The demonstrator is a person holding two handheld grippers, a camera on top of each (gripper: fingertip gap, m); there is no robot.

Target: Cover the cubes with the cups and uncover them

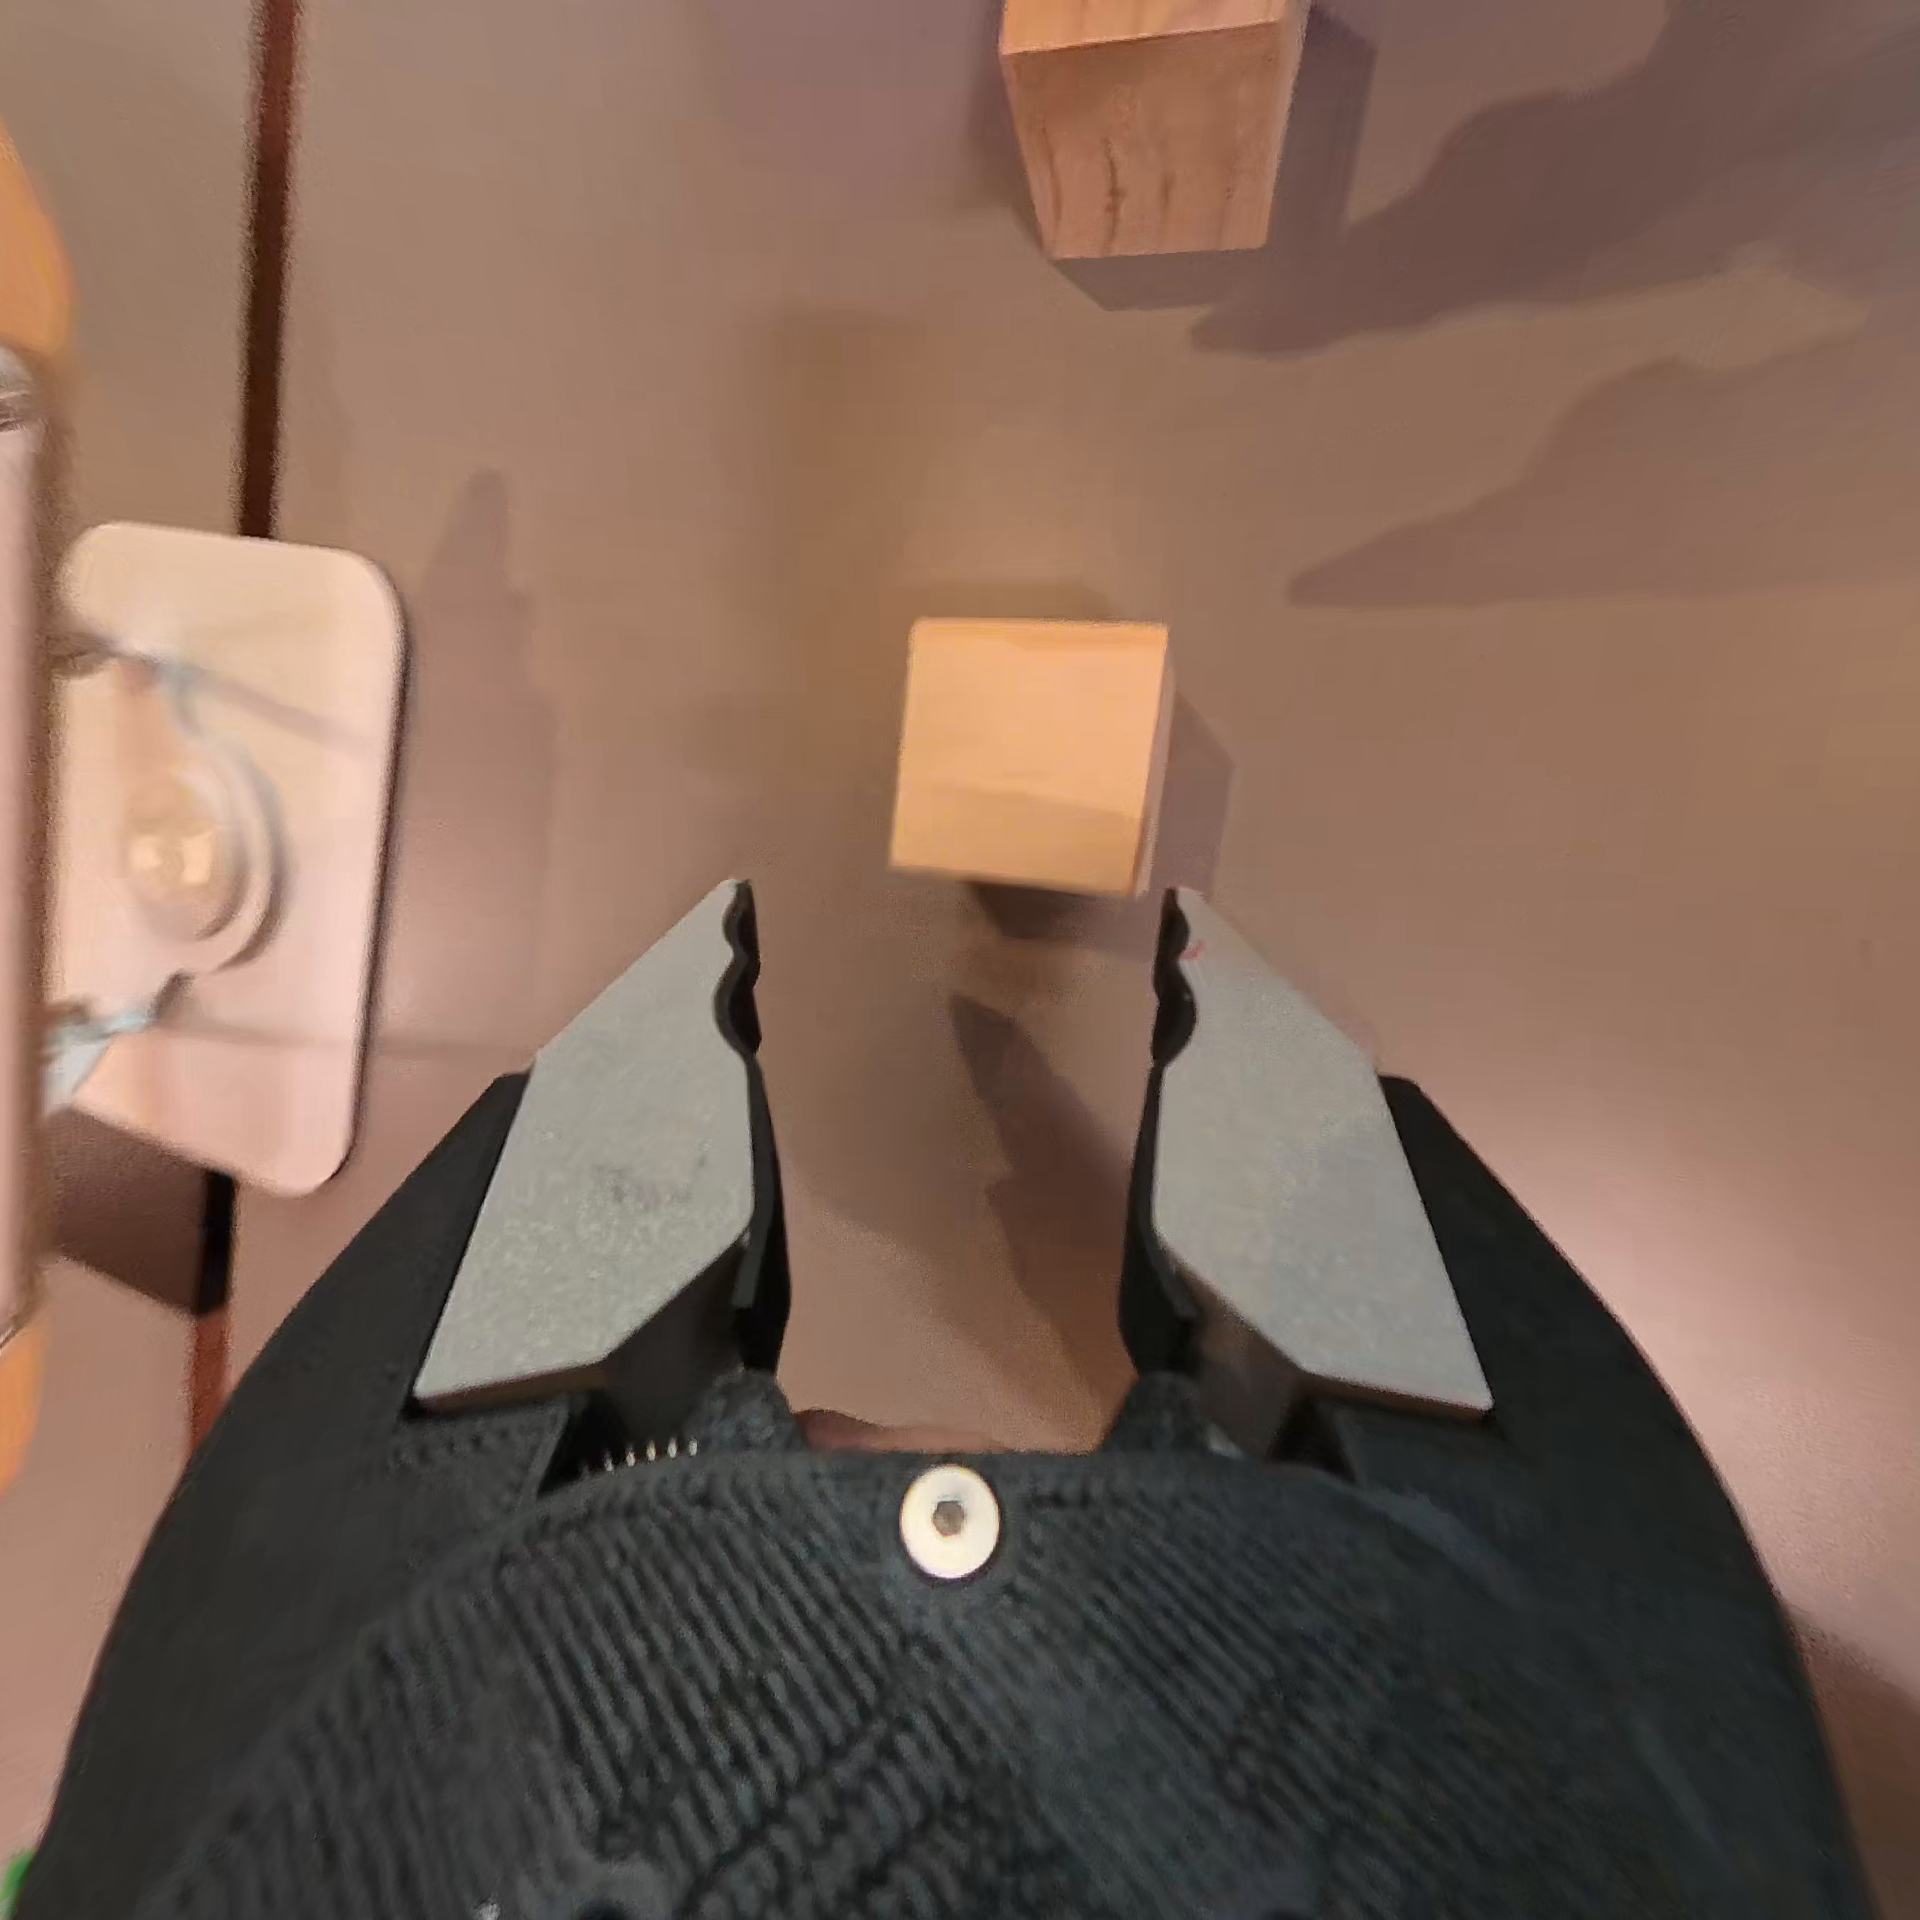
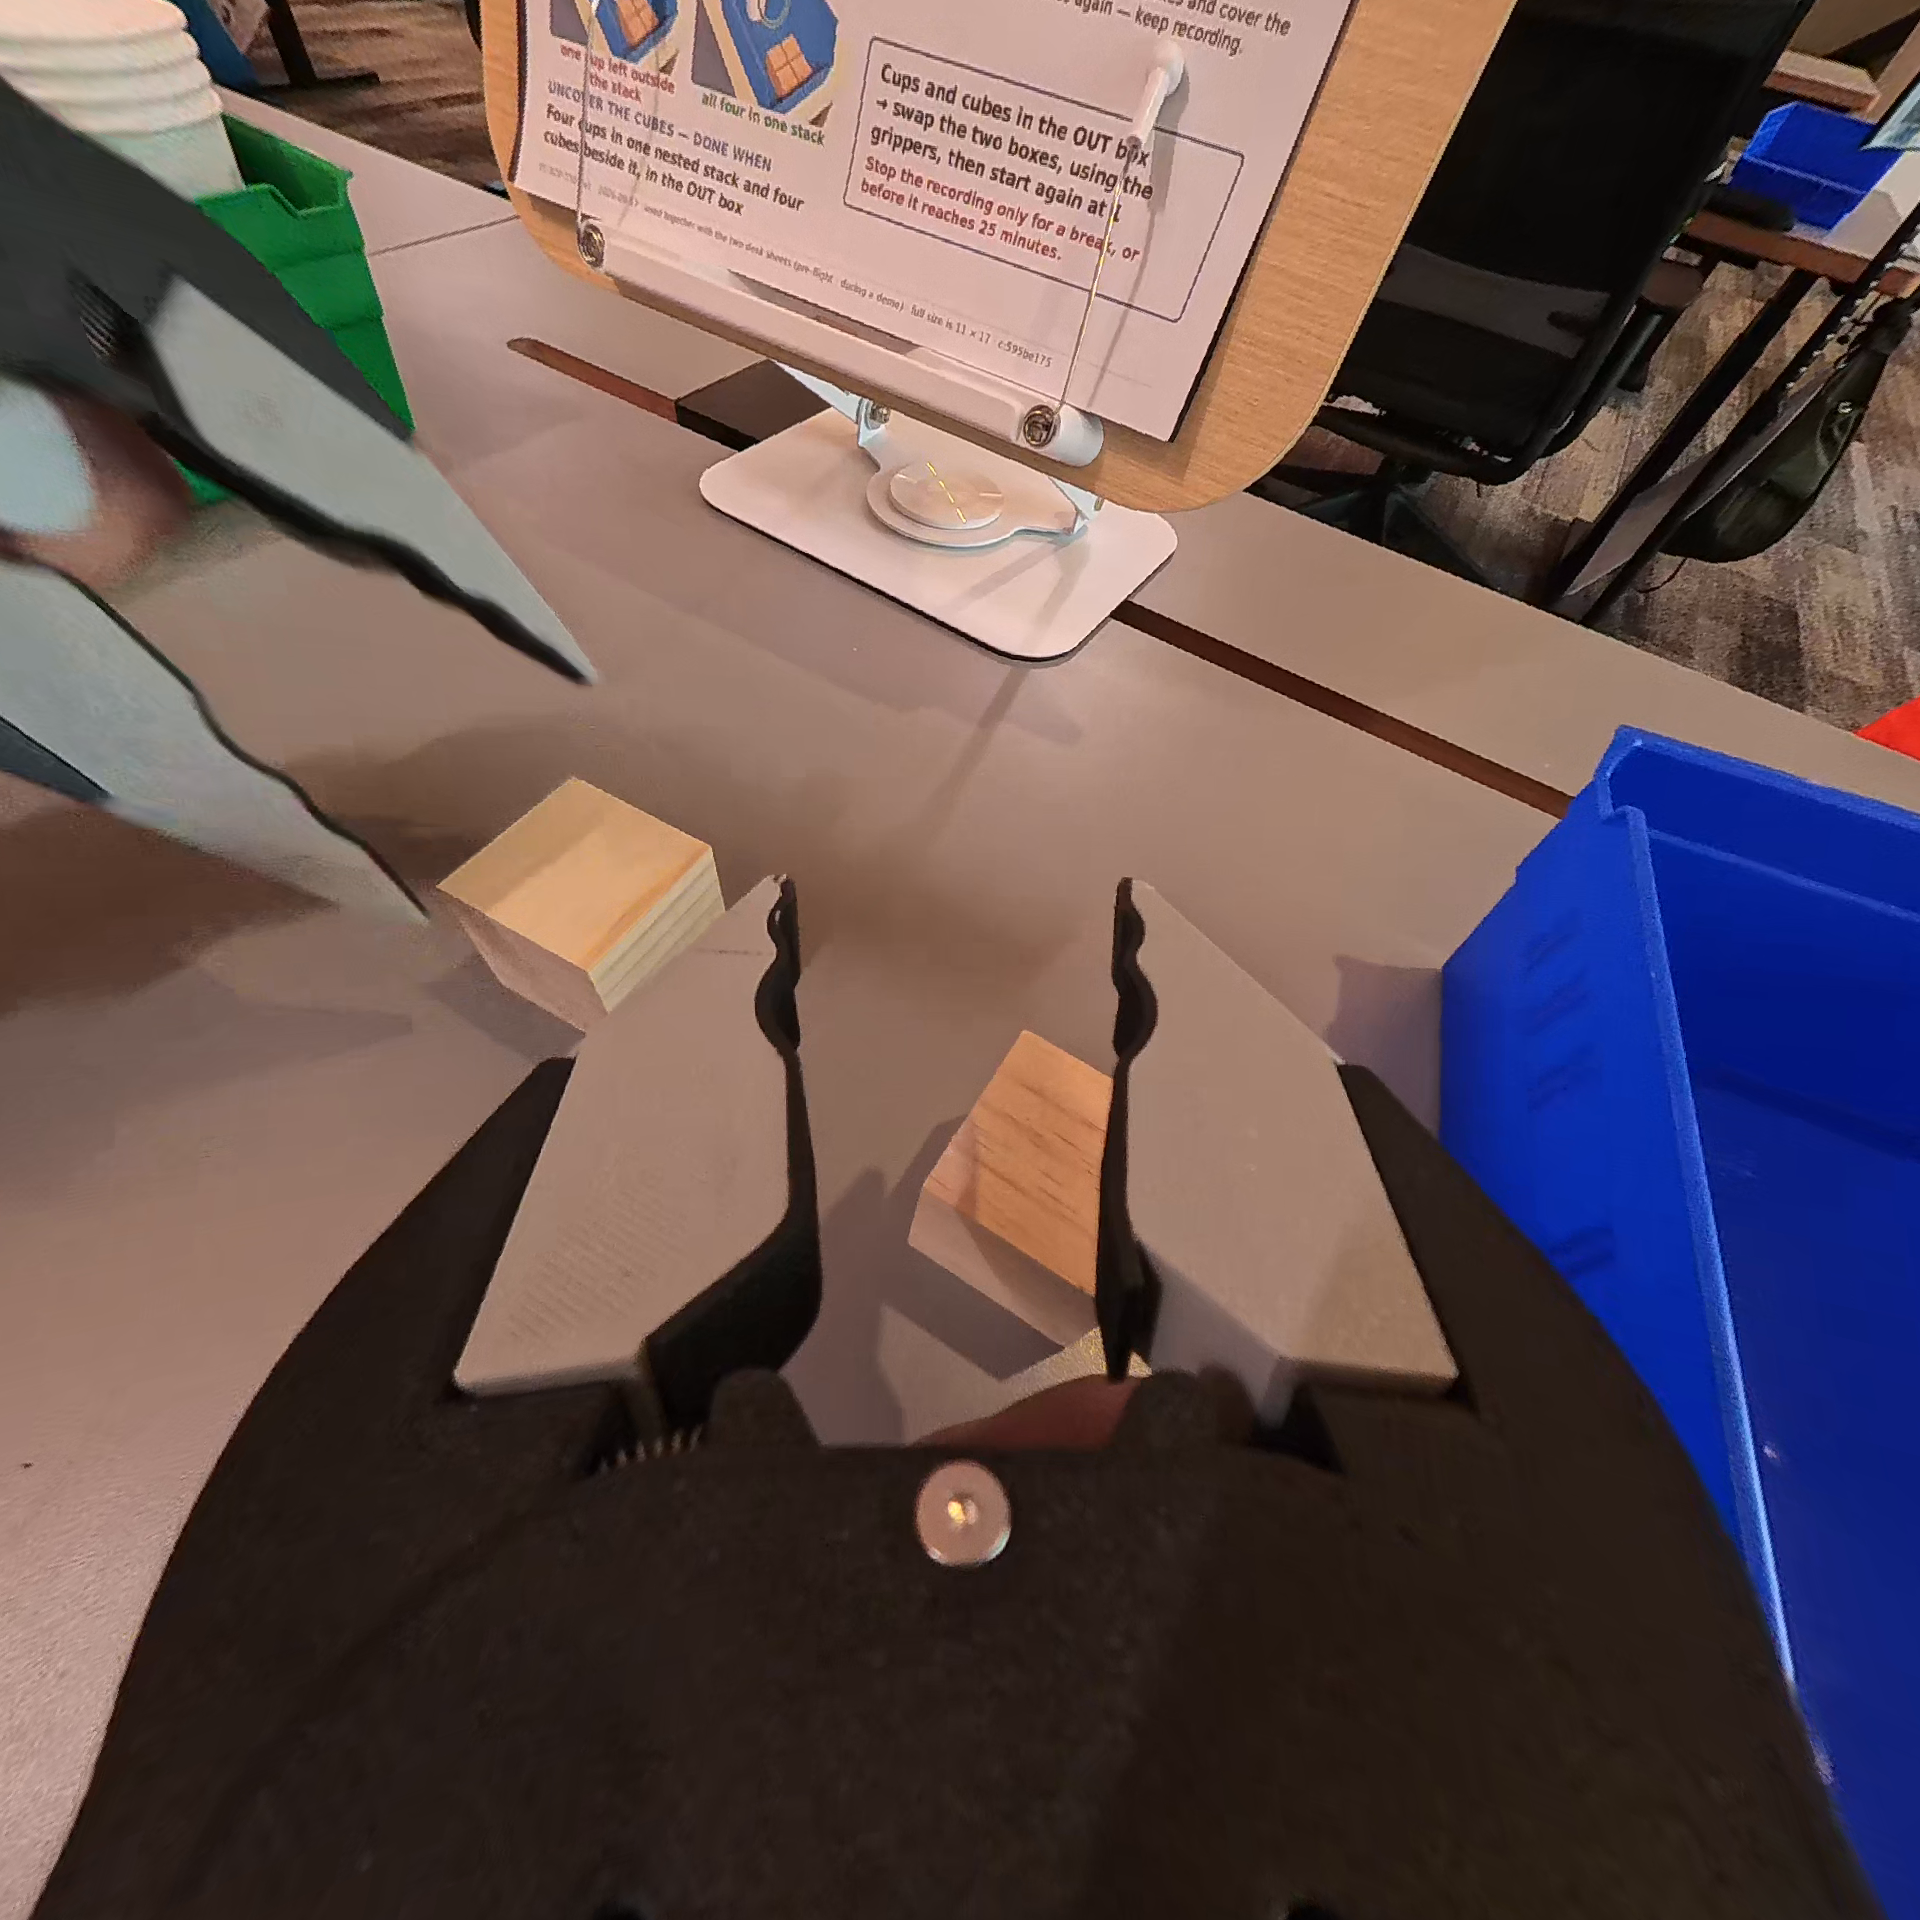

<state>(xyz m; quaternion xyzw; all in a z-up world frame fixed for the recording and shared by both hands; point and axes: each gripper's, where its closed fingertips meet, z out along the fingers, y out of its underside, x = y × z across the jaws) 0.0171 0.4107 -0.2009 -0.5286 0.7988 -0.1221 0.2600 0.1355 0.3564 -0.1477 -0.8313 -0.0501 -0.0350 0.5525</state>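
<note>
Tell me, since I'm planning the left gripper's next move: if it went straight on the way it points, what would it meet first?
Most likely the wooden cube just beyond the open, empty left gripper. It lies nearly in line, slightly toward the right finger. Depth is unclear; the tabletop might come first.

Both tongs [image 1: 956, 914] [image 2: 951, 914] have grey wedge fingers, wavy black pads; ribbed black bodies, silver screws.

Left tongs [image 1: 956, 935] gape above a wooden cube [image 1: 1029, 753], not touching.

Pale wooden cubes [image 2: 582, 883], blue bin [image 2: 1714, 1195]
</note>
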